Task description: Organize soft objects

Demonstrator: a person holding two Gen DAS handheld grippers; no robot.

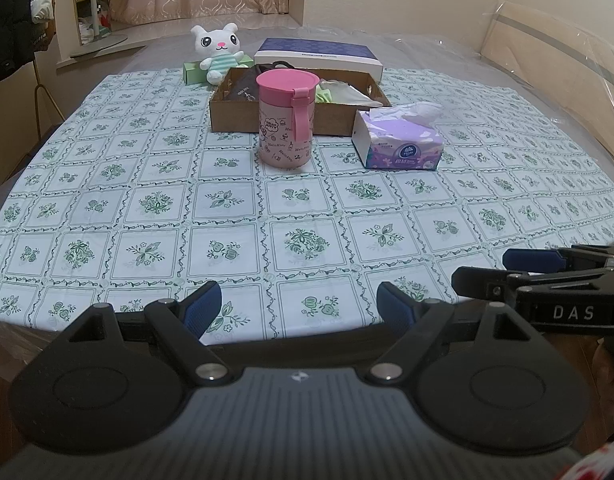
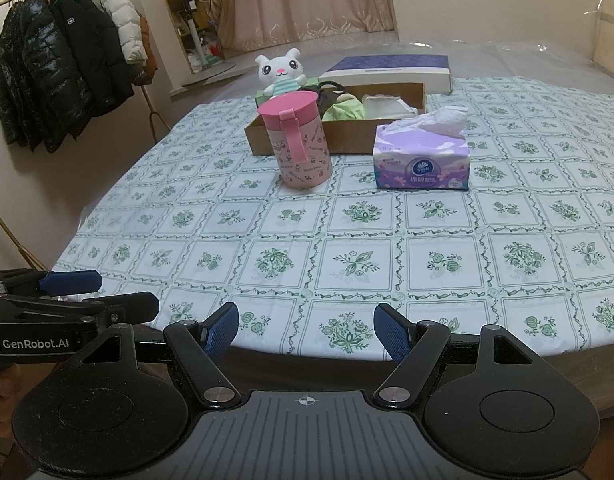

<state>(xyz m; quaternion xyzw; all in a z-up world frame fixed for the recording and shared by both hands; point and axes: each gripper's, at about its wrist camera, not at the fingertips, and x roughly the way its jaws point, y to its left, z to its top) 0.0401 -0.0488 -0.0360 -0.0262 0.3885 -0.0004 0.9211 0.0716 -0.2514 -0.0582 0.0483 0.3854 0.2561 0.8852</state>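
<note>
At the counter's near edge | left tongs point(image 1: 295, 304) and right tongs point(image 2: 305, 330) hover wide open, empty | plush cat point(image 1: 219, 50) sits behind the cardboard tray point(image 1: 243, 118) (probably its destination), well apart from both.

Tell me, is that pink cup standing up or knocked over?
Standing up. The pink cup sits on its base on the tablecloth, lid on top.

Pink lidded cup point(image 1: 286, 120) upright on green-patterned tablecloth point(image 1: 227, 216), navy-topped flat box point(image 1: 319, 54) behind, jackets on rack point(image 2: 63, 60) (left wall)
</note>
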